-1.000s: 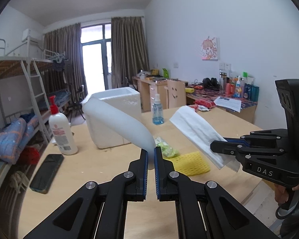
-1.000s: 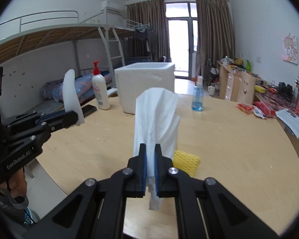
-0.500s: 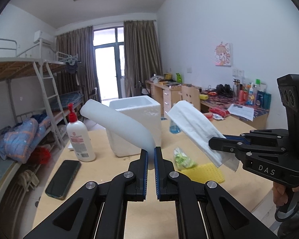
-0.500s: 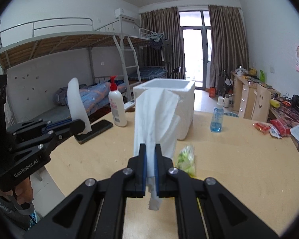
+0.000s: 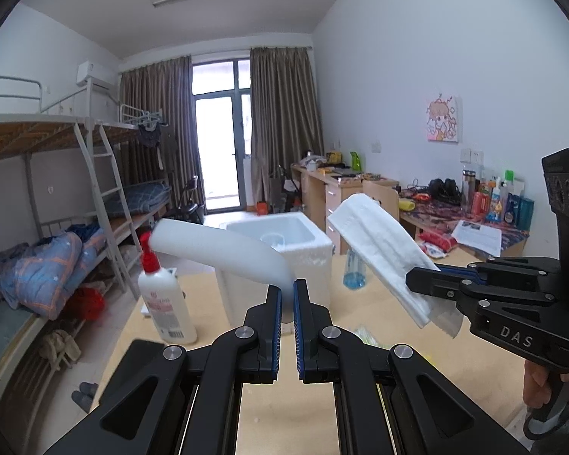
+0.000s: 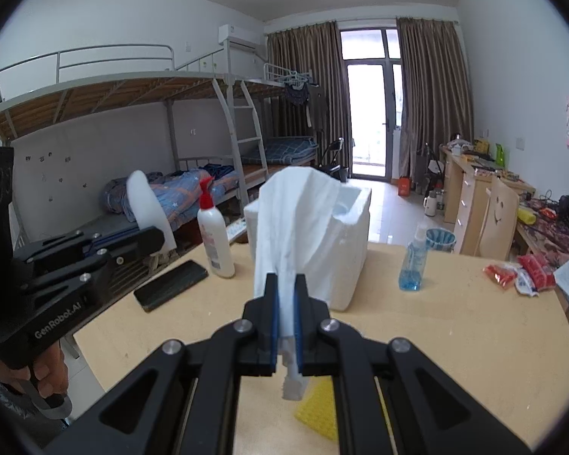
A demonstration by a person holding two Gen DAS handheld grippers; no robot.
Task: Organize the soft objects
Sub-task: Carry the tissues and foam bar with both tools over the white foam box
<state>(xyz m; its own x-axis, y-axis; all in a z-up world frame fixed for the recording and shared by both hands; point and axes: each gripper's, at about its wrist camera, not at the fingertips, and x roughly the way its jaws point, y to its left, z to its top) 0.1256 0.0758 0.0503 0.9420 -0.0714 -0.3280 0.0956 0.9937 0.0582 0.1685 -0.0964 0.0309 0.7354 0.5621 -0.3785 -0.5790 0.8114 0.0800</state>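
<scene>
My left gripper (image 5: 287, 292) is shut on a smooth white foam sheet (image 5: 216, 250) that curls up and to the left; the same sheet (image 6: 148, 204) shows in the right wrist view above the left gripper (image 6: 159, 235). My right gripper (image 6: 286, 284) is shut on a folded white cloth (image 6: 296, 220) that stands up and droops below the jaws; the cloth (image 5: 379, 250) also shows in the left wrist view. Both are held above the table, in front of an open white foam box (image 6: 345, 250), (image 5: 284, 231). A yellow sponge (image 6: 318, 409) lies on the table under the right gripper.
On the wooden table (image 6: 455, 341) stand a white pump bottle (image 6: 214, 242), a black phone (image 6: 170, 284), a blue spray bottle (image 6: 411, 265) and red snack packets (image 6: 523, 273). A green packet (image 5: 364, 335) lies near the left fingers. Bunk beds (image 6: 132, 121) stand left, desks right.
Both grippers have risen with their loads still gripped. The foam box now appears lower and its inside shows; the table objects have dropped in both views.
</scene>
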